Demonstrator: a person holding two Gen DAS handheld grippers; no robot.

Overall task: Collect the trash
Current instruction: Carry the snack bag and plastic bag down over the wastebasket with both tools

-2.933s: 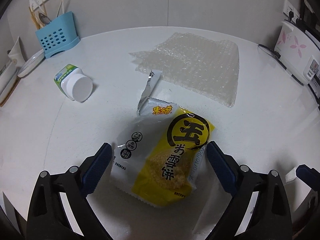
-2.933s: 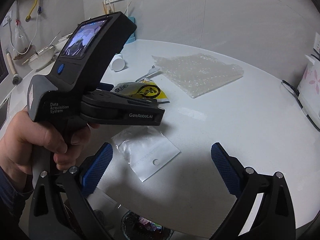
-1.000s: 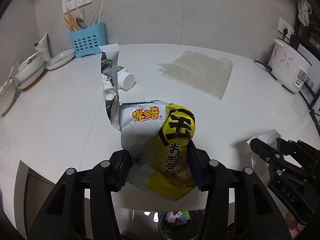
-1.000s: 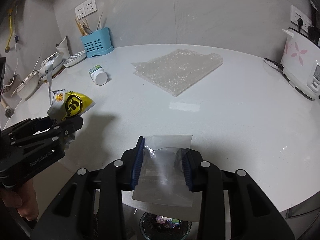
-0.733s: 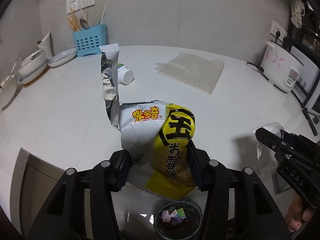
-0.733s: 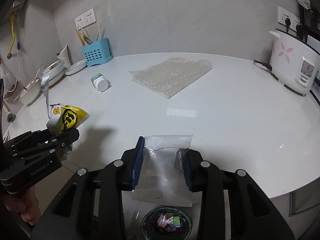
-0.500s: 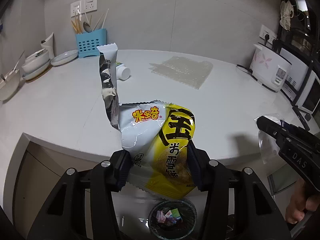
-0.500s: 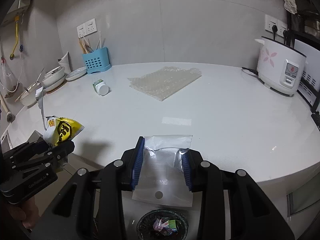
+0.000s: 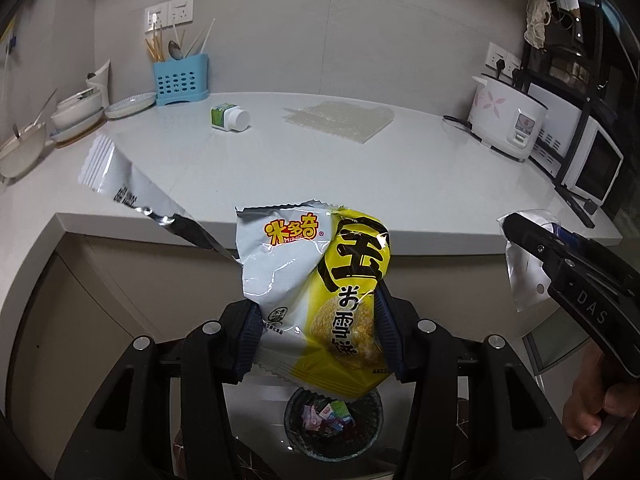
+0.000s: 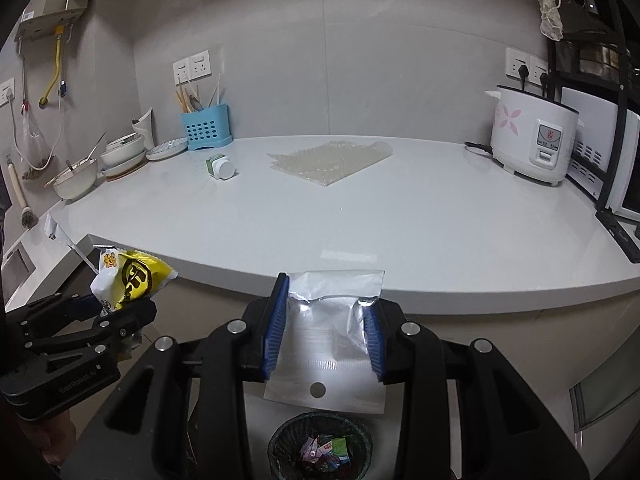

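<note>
My left gripper (image 9: 318, 332) is shut on a yellow and white snack wrapper (image 9: 320, 280), whose torn silver strip (image 9: 132, 196) sticks out to the left. My right gripper (image 10: 326, 326) is shut on a clear zip bag (image 10: 328, 332). Both are held off the counter's front edge, above a round trash bin (image 9: 334, 424) (image 10: 320, 446) on the floor with several scraps in it. The right wrist view shows the wrapper (image 10: 130, 280) at lower left; the left wrist view shows the zip bag (image 9: 524, 276) at right.
On the white counter (image 10: 360, 216) lie a bubble wrap sheet (image 10: 330, 160) and a small tipped white bottle (image 10: 220, 166). A blue utensil holder (image 10: 206, 128) and bowls (image 10: 100, 164) stand at the back left, a rice cooker (image 10: 534, 138) at the right.
Both grippers have pulled back from the counter with their trash still gripped. The bin has come fully into view below them. The wrapper's silver strip has swung from upright to the left.
</note>
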